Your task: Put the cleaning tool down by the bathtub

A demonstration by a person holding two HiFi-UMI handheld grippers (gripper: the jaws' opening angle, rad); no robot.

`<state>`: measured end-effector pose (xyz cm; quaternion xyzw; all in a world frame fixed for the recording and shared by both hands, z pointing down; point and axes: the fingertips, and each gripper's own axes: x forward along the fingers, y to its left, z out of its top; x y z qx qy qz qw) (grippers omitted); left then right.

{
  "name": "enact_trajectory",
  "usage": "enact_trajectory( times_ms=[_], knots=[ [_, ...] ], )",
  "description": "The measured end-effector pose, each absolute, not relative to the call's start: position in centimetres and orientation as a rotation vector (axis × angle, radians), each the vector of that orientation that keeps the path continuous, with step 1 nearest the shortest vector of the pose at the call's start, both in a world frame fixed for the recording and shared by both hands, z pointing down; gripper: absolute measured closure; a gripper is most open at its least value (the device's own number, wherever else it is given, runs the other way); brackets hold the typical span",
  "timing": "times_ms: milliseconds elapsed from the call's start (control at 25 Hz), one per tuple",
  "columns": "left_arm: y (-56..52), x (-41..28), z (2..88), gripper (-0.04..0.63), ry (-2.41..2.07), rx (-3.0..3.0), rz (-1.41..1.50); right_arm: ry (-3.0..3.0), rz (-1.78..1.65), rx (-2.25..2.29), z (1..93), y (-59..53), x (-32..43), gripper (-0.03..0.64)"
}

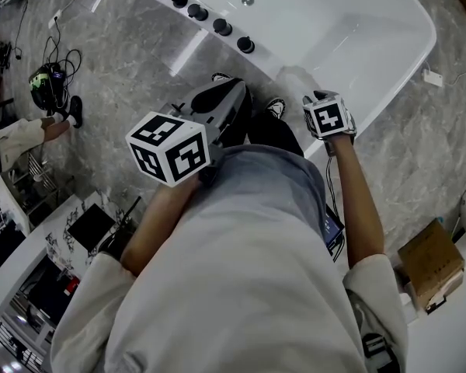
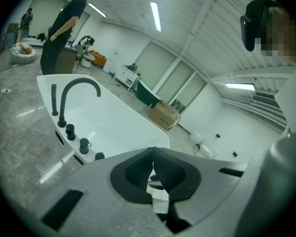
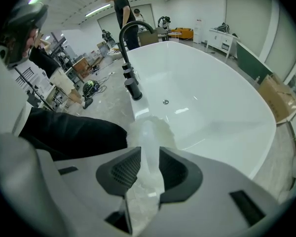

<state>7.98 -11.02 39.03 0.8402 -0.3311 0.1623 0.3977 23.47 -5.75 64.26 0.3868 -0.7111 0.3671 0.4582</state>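
Right gripper (image 3: 149,158): clenched on the cleaning tool (image 3: 148,132), a pale translucent piece clamped between both pads. The tool runs out from the jaws toward 12 o'clock, and its fuzzy head ends at the near rim of the bathtub (image 3: 227,112). Whether the head touches the rim cannot be told. Left gripper (image 2: 153,164): jaws closed to a thin slit, with nothing between the pads. In the head view the left gripper sits at 10 o'clock from centre and the right gripper at 2 o'clock, just beside the tub's edge. The white tub fills the frame from 12 to 2 o'clock. A black faucet (image 2: 62,107) stands on the tub's deck, with a row of black knobs (image 1: 223,27) next to it. In the right gripper view these are at 11 o'clock from the tool's head. The floor (image 1: 124,61) is grey marbled tile. A cardboard box (image 1: 431,263) lies at 4 o'clock in the head view. In the left gripper view a second person (image 2: 59,33) stands beyond the tub at 10 o'clock.
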Motion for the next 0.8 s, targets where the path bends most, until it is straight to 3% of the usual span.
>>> enact_trajectory(
  times_ms=[800],
  knots=[
    [-10.5,8.6,38.7,0.591,-0.81,2.152,0.392,-1.865,0.959,1.045,59.3,-5.1,22.9,0.518]
  ],
)
